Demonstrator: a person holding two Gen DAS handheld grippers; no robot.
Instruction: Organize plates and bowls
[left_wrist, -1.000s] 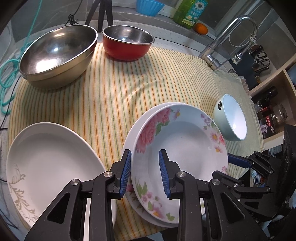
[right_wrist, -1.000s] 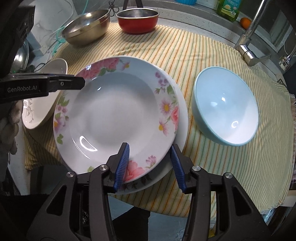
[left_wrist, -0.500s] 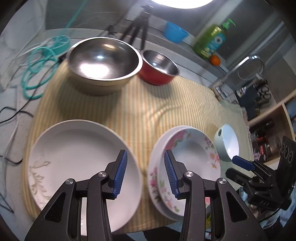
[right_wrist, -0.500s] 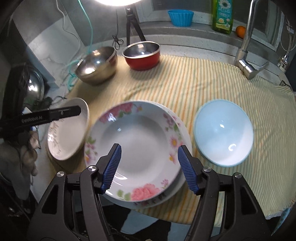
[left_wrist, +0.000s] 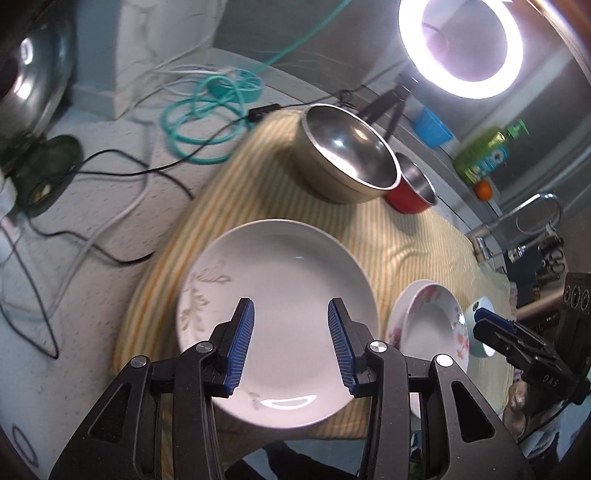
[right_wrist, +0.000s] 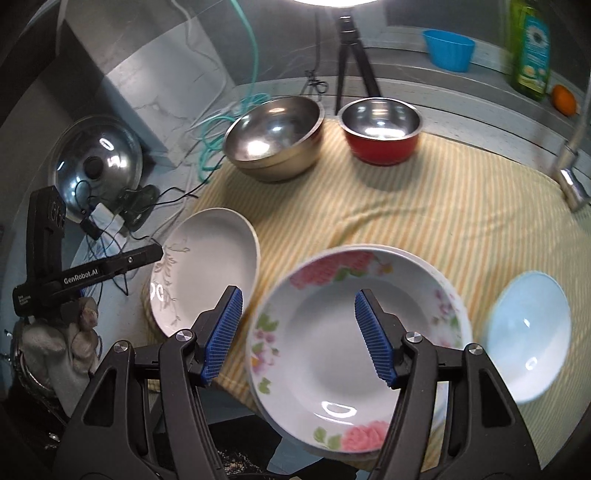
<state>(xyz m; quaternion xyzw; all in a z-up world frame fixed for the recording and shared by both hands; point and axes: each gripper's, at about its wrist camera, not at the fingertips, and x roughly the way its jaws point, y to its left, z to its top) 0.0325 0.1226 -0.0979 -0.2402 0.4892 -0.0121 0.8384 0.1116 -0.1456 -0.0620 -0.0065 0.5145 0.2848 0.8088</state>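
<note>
The left tool (left_wrist: 291, 341) hangs spread and empty above the white plate (left_wrist: 280, 295); the right tool (right_wrist: 298, 334), likewise spread, hangs over the floral plate (right_wrist: 354, 354). Both plates lie on the striped cloth (right_wrist: 424, 218), steel bowl (right_wrist: 273, 136) and red bowl (right_wrist: 380, 129) behind, blue bowl (right_wrist: 528, 332) right.

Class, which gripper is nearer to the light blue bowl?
Right. The right gripper hovers over the flowered plate beside the light blue bowl; the left gripper hovers over the white plate, farther away.
</note>
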